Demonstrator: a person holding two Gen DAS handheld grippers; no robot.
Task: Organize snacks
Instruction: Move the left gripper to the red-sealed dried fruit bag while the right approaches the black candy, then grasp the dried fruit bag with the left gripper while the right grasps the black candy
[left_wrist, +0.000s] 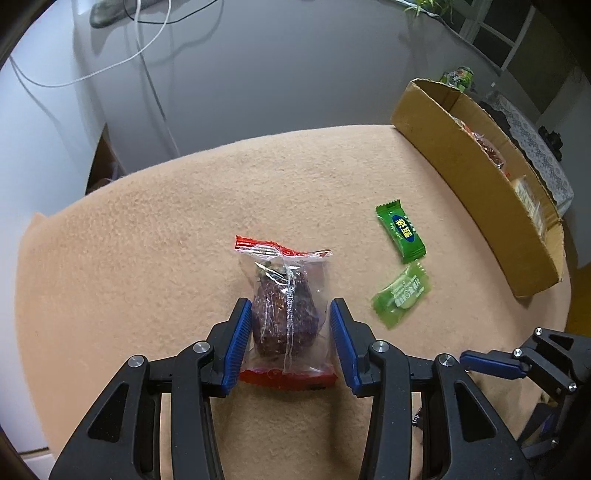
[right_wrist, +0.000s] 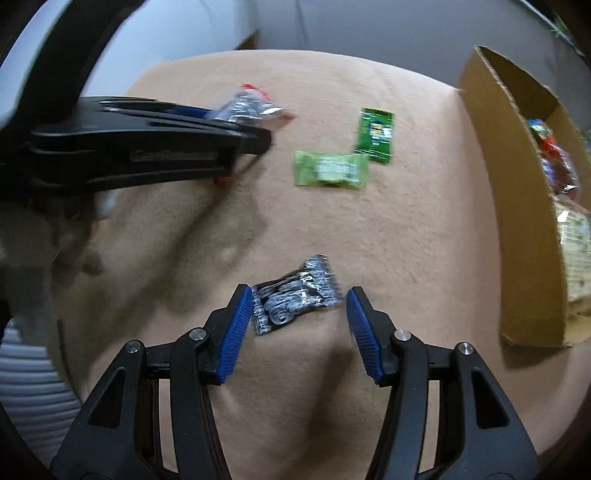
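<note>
Beige cloth (left_wrist: 147, 240), scattered wrapped snacks (left_wrist: 400, 236)

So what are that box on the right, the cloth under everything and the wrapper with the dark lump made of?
Box: looks like brown corrugated cardboard, matte, with a fluted edge showing along its rim.
Cloth: probably a fleece or felt-like fabric, peach-tan, with a fuzzy nap and no shine.
Wrapper: thin clear plastic film, glossy and crinkled, with red ends that look foil-like; its contents show through.
</note>
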